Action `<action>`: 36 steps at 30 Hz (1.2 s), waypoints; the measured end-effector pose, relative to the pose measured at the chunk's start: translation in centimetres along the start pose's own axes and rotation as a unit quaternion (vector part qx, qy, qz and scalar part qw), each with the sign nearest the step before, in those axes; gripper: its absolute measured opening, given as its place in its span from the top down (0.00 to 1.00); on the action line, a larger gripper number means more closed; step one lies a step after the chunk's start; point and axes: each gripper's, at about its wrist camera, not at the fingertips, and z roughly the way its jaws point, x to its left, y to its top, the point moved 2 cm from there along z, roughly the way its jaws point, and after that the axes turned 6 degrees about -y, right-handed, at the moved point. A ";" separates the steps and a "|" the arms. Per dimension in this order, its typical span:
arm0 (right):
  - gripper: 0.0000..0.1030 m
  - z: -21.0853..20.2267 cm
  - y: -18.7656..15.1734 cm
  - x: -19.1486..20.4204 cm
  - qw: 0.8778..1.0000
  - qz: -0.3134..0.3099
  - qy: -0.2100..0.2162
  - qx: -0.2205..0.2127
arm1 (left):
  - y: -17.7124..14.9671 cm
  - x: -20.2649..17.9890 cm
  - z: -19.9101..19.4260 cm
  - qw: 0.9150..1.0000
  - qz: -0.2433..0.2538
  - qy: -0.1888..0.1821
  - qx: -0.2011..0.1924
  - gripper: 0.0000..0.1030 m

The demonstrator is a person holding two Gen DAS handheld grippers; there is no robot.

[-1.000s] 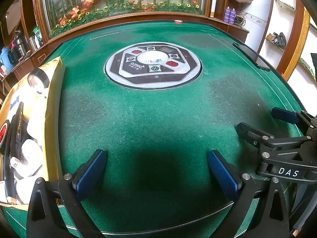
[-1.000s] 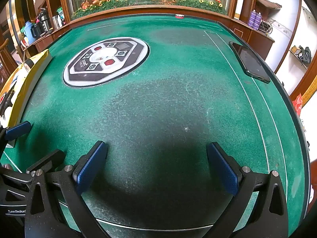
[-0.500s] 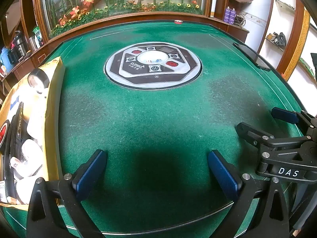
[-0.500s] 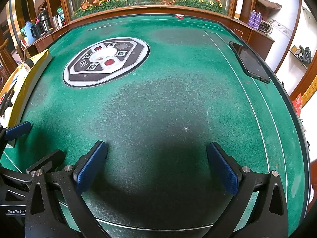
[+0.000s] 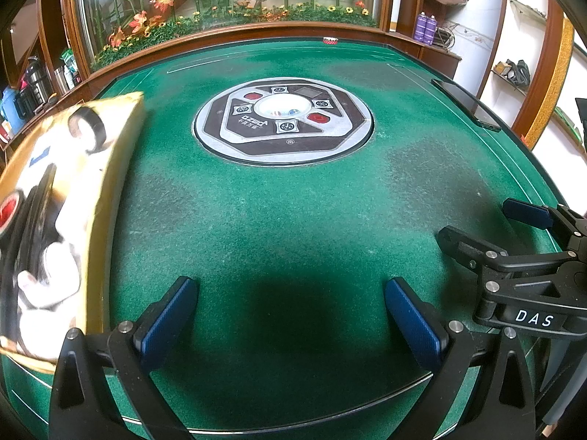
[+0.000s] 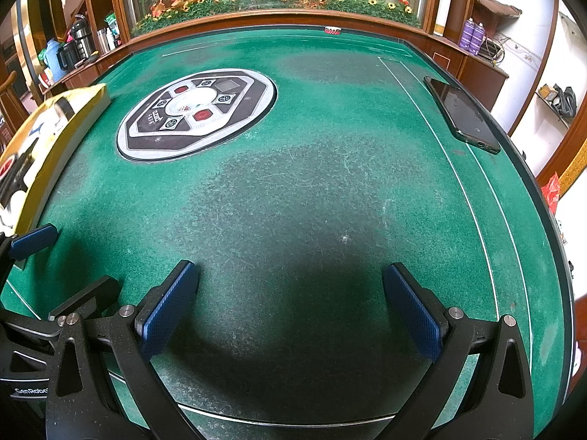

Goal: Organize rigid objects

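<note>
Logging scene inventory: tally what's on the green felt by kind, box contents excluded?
Yellow box: 1
Black phone: 1
Octagonal centre panel: 1
Small red-white item at the far rim: 1
Total: 4

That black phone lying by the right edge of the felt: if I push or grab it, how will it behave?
The phone looks thin, flat and rigid, so it probably won't flex or roll. Lying flush on the green felt, it likely drags rather than slides, and offers little edge to pinch. Its glossy face may be slippery and breakable.
</note>
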 end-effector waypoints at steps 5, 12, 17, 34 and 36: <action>0.00 0.0 0.0 0.0 1.000 0.000 0.000 0.000 | 0.0 0.0 0.0 1.000 0.000 0.000 0.000 0.00; 0.00 0.0 0.0 0.0 1.000 0.000 0.000 0.000 | 0.0 0.0 0.0 1.000 0.000 0.000 0.000 0.00; 0.00 0.0 0.0 0.0 1.000 0.000 0.000 0.000 | 0.2 -0.1 0.2 1.000 0.000 0.000 0.000 0.00; 0.00 -0.2 0.0 0.2 1.000 0.000 0.000 0.000 | 0.0 0.2 0.0 1.000 0.000 0.000 -0.001 0.00; 0.00 -0.2 -0.1 0.1 1.000 0.000 0.000 0.000 | 0.0 0.2 0.0 1.000 0.000 0.000 -0.001 0.00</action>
